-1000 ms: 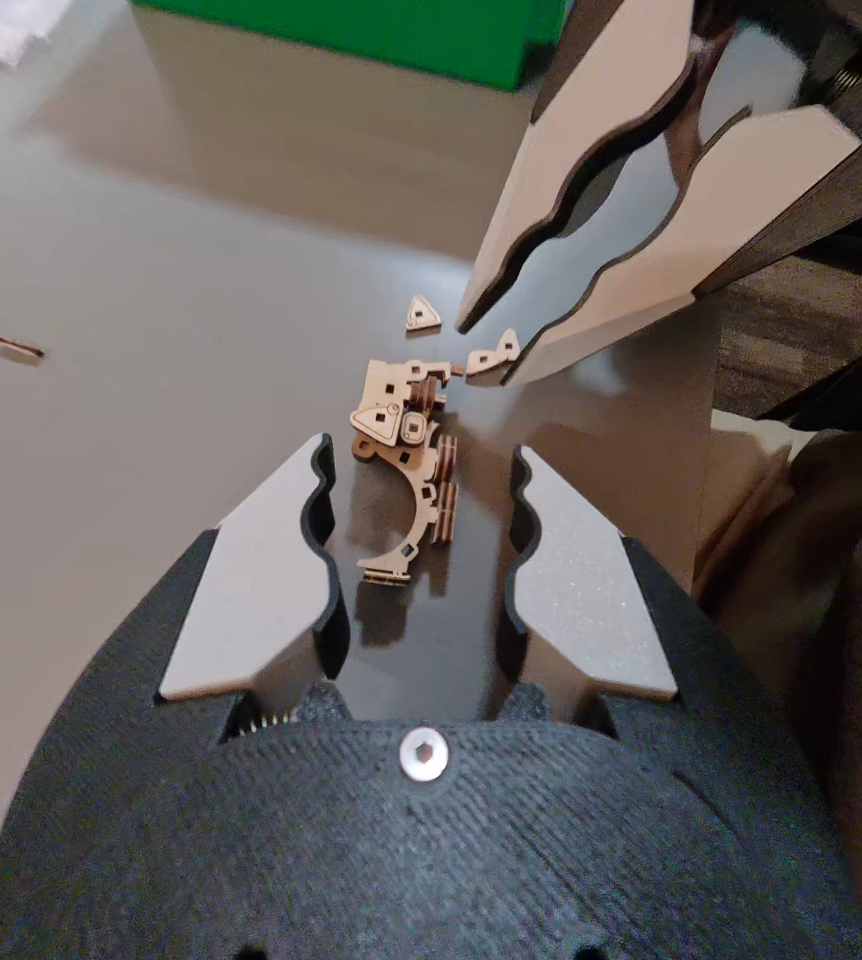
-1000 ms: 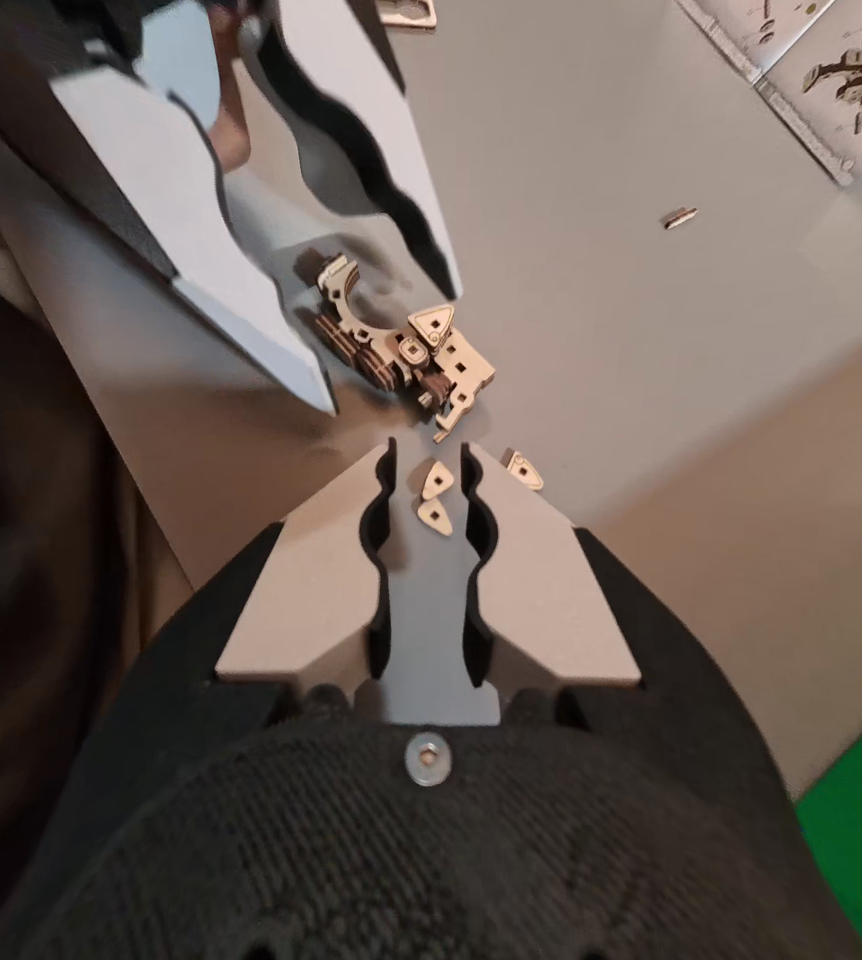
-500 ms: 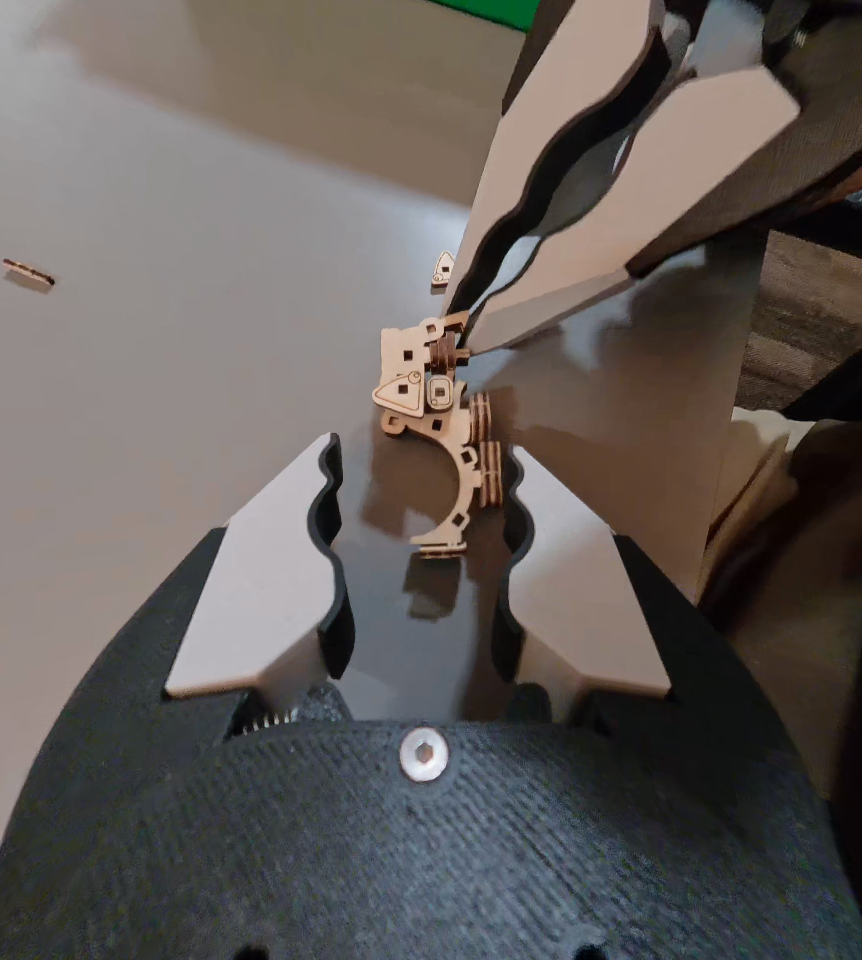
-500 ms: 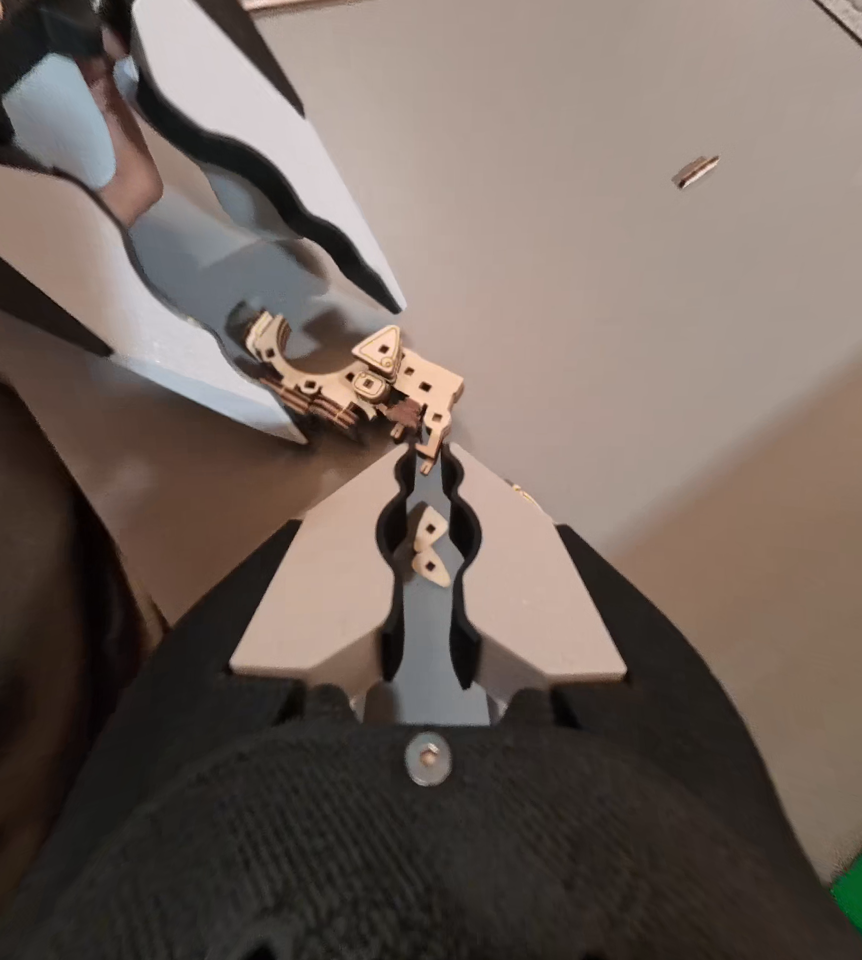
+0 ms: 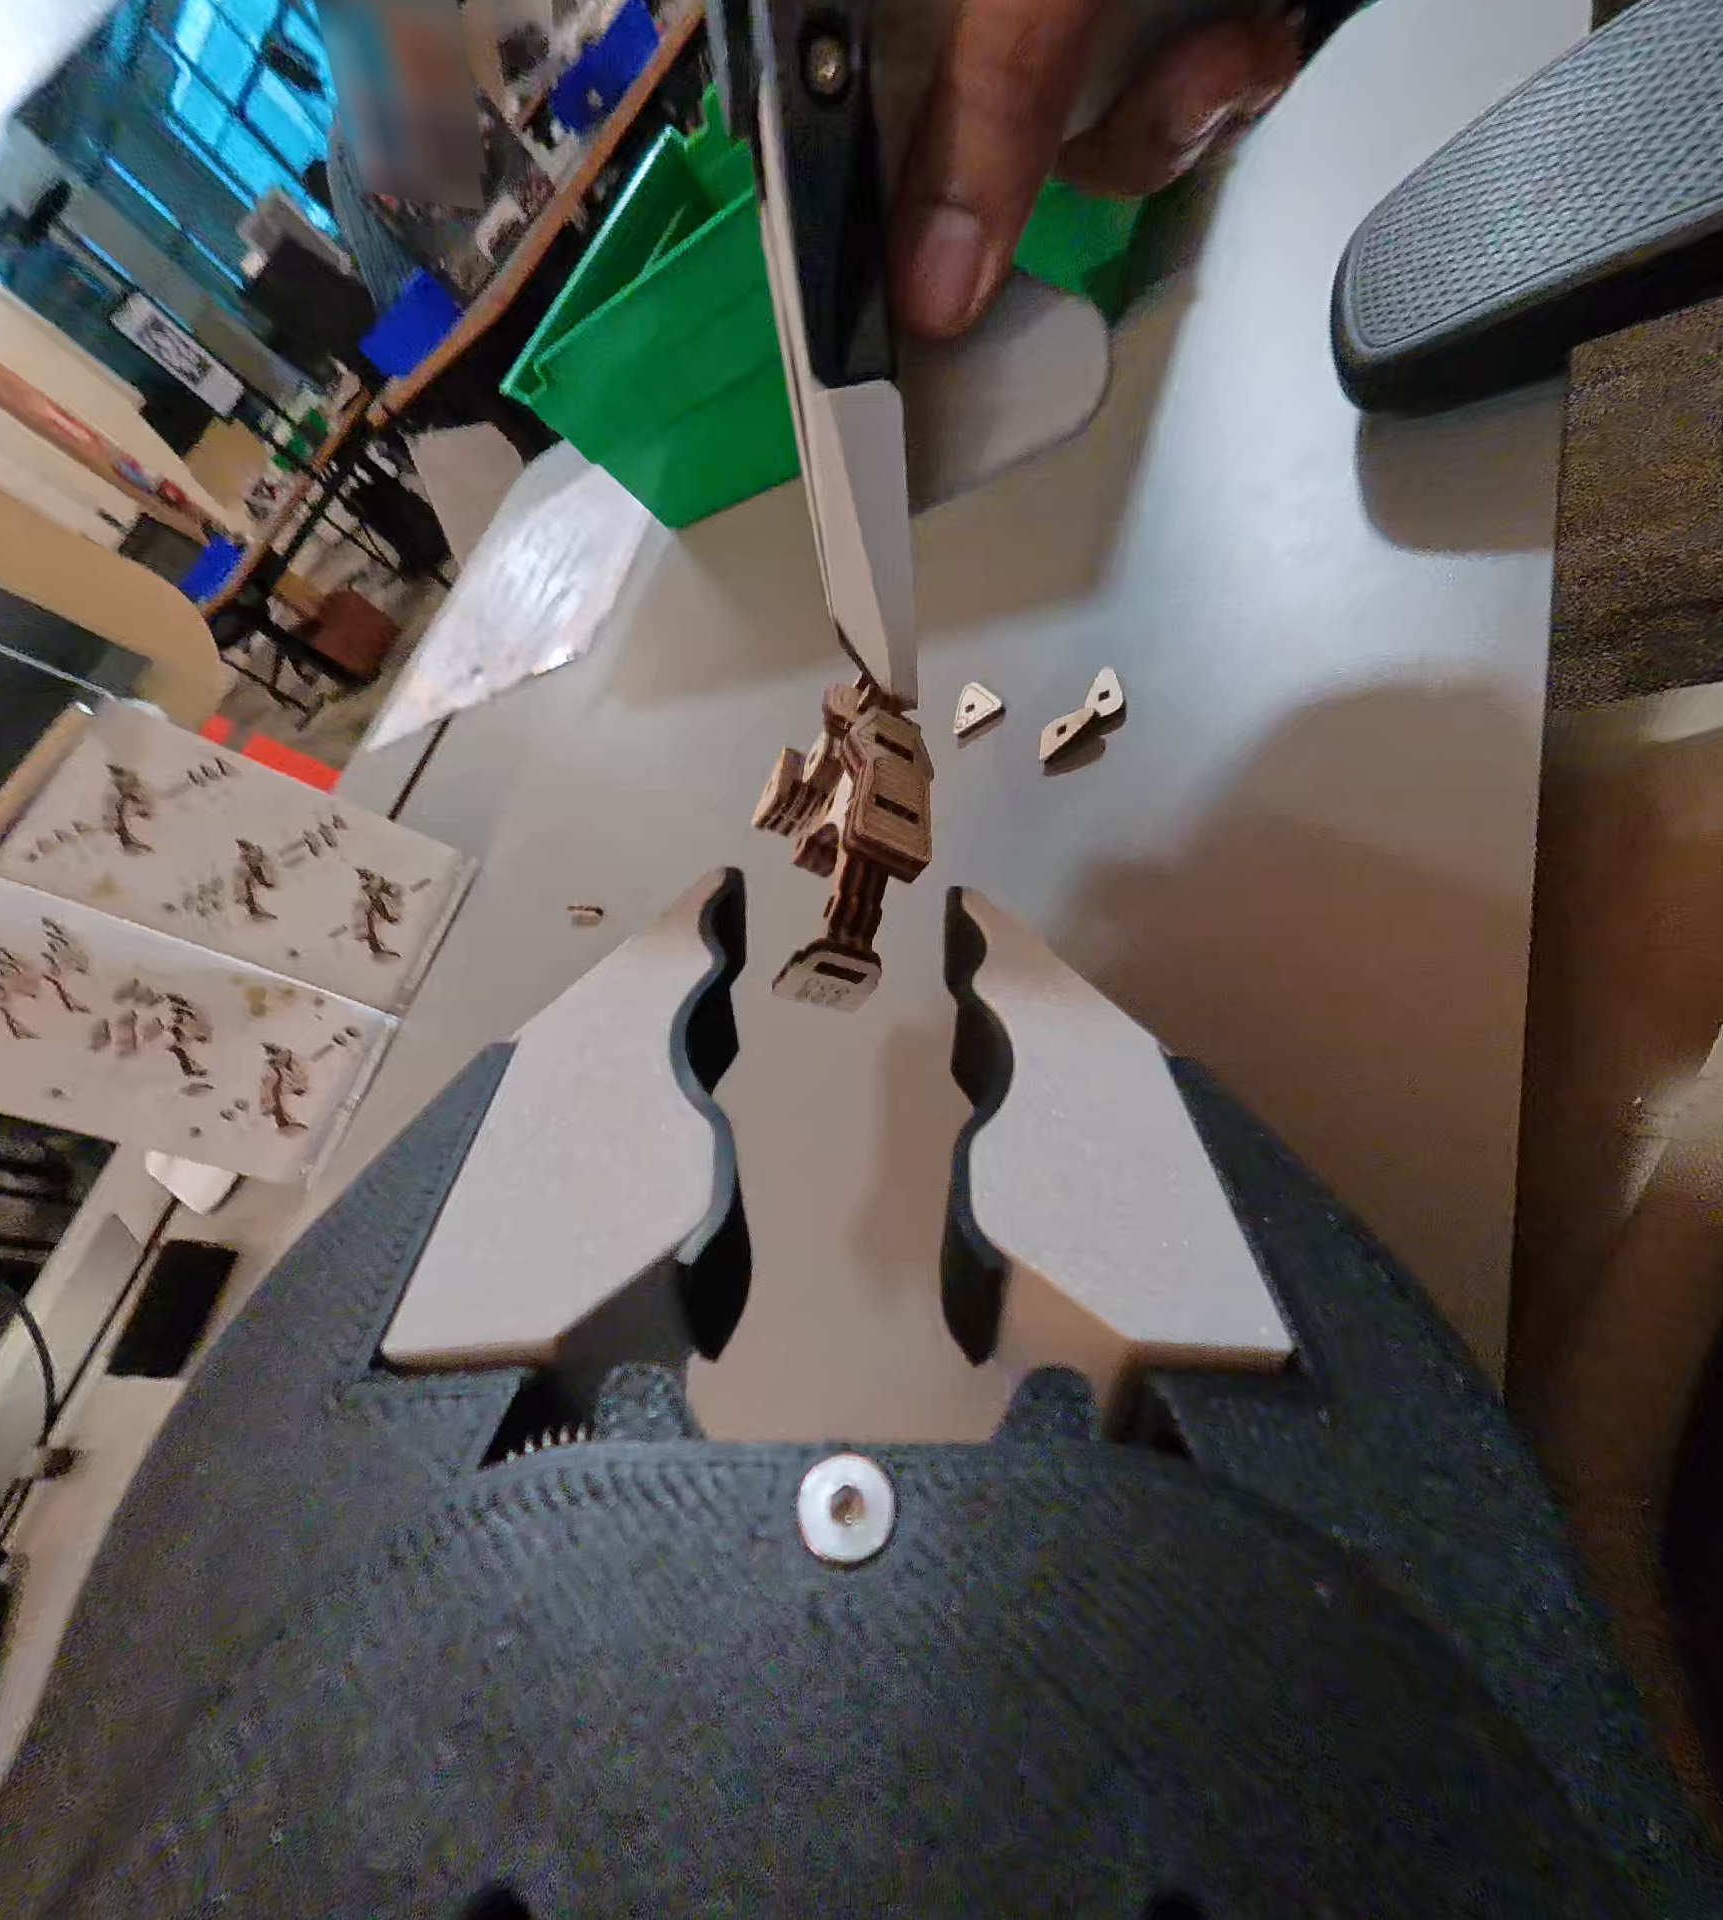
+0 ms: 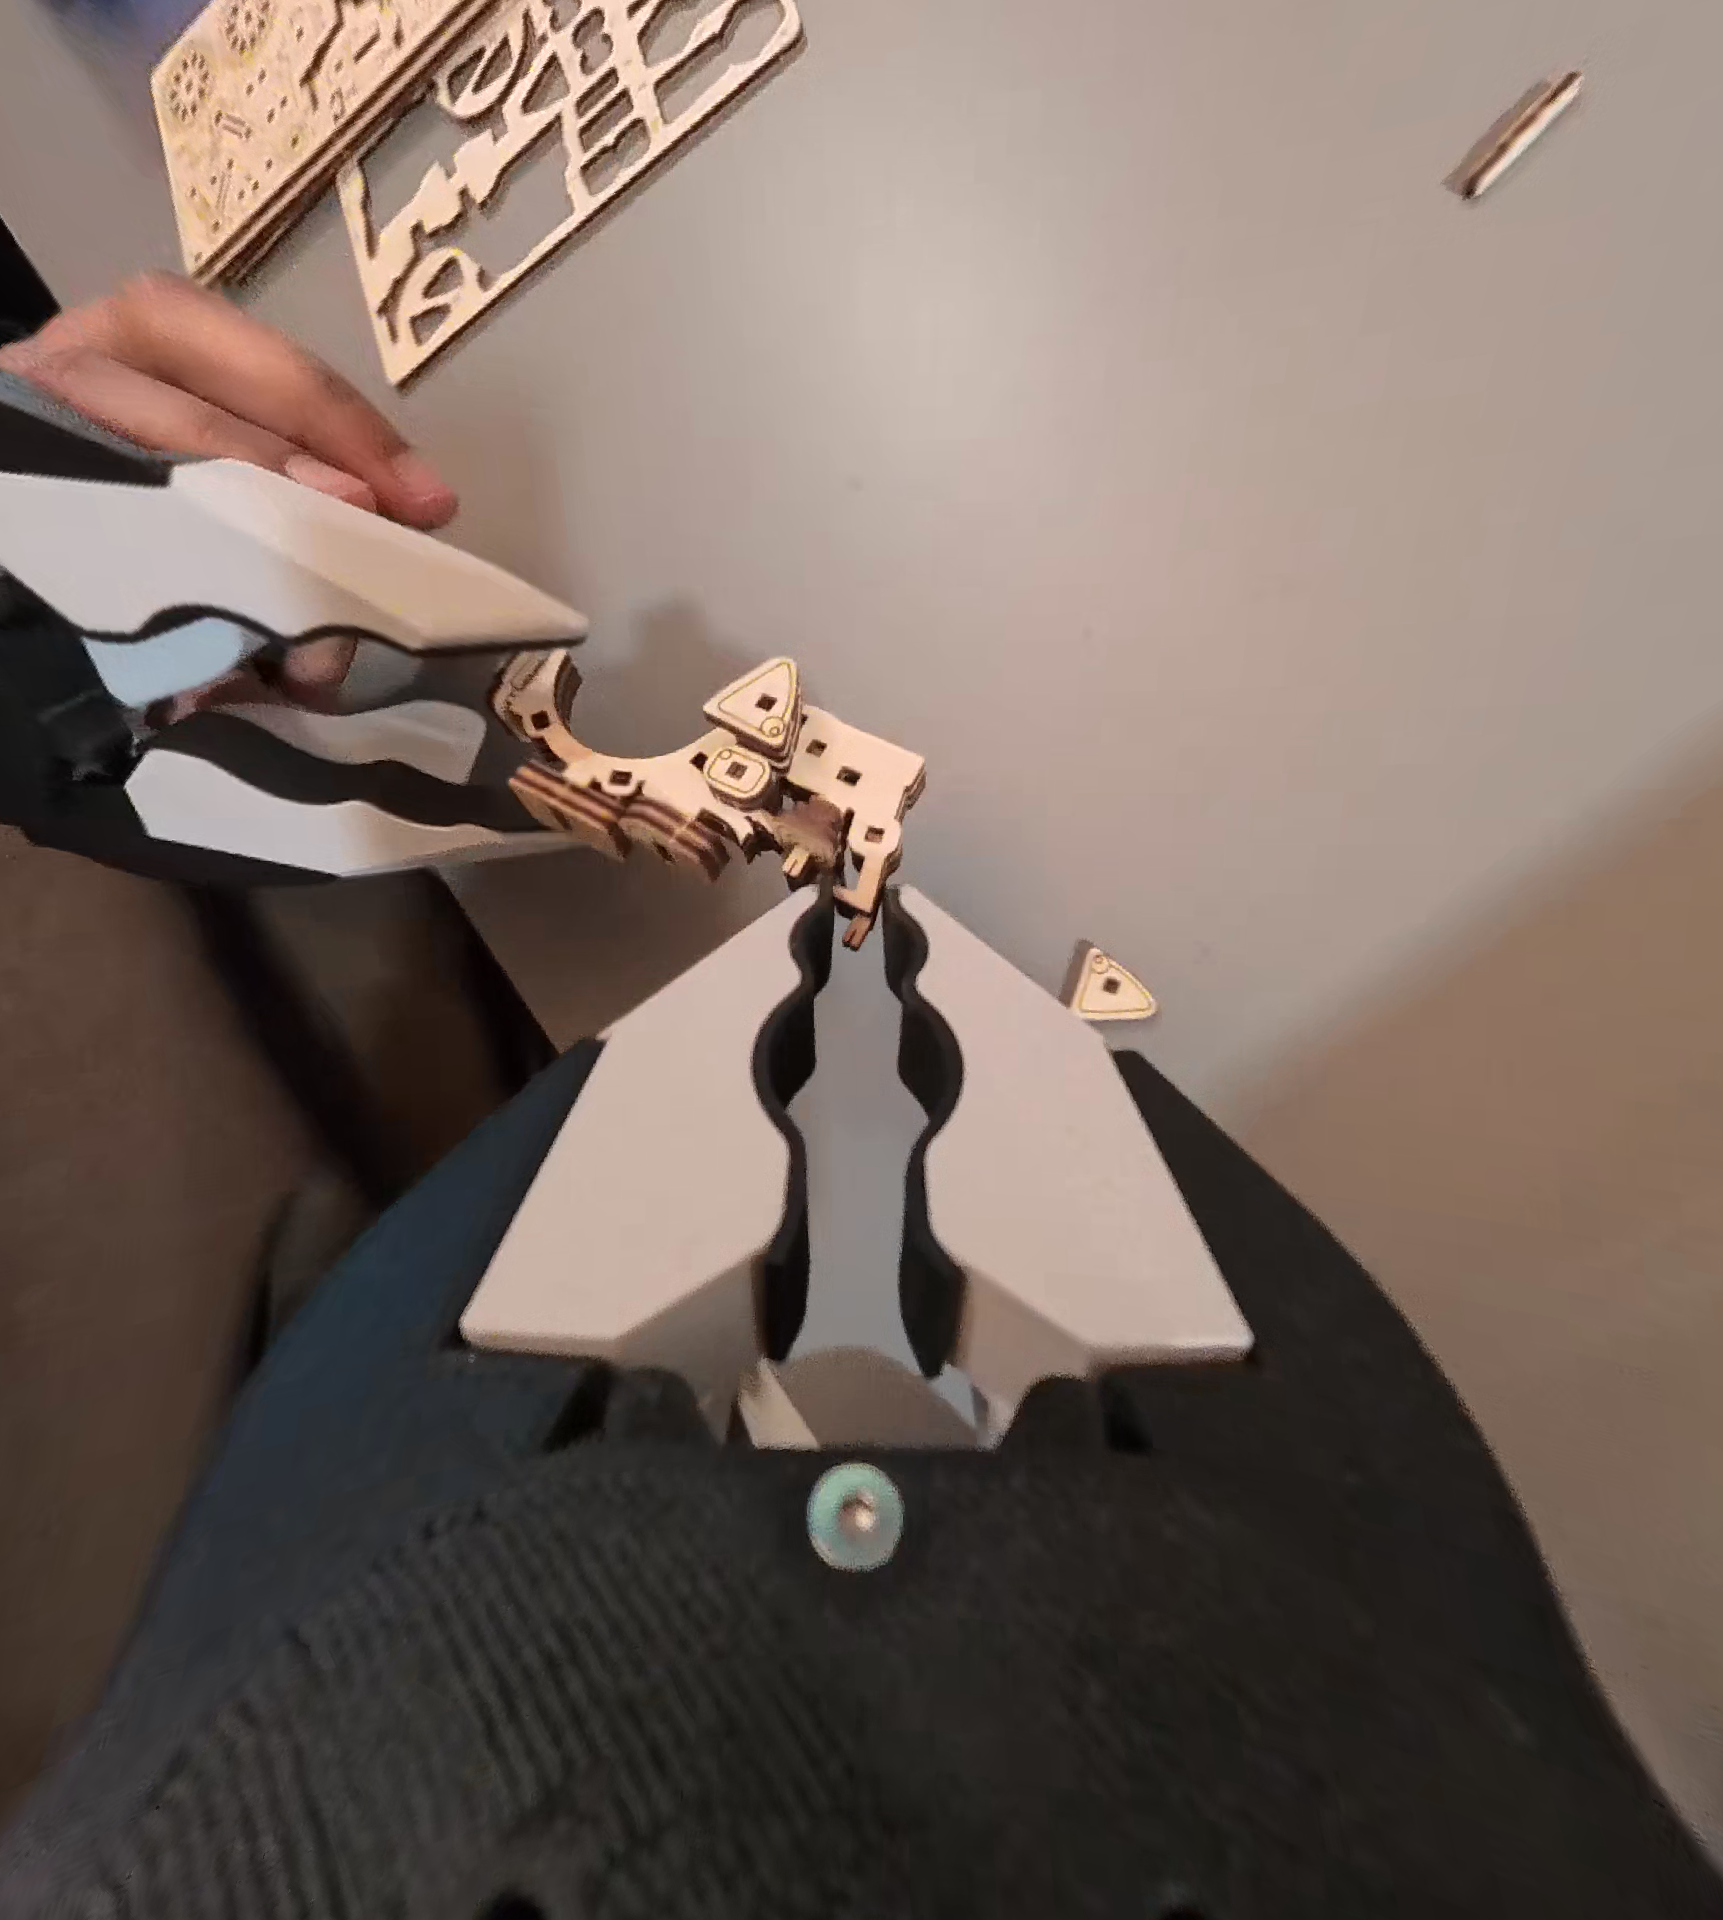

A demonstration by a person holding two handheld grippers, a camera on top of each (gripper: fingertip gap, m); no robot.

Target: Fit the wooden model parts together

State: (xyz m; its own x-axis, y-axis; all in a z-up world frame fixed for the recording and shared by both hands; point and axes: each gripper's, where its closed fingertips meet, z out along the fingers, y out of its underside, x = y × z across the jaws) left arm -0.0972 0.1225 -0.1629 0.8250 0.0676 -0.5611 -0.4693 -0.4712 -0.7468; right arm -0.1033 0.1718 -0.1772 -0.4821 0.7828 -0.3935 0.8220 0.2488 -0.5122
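Right wrist view: right hand-held gripper (image 6: 852, 914) is clamped on a thin tab at one end of the wooden model assembly (image 6: 732, 774), which is lifted clear of the counter (image 6: 1200, 468). Left hand-held gripper (image 5: 841, 940) has its jaws spread, the assembly's far curved end sitting between its tips but not pinched. Relative to the assembly: one loose triangular piece (image 6: 1108, 987) lies on the counter just beside it, two joined triangular pieces (image 5: 1080, 717) a bit farther out, and a small wooden sliver (image 6: 1511, 135) well apart. Cut-out part sheets (image 6: 483, 135) lie on the counter beyond the assembly, with a green bin (image 5: 659, 384) farther off.
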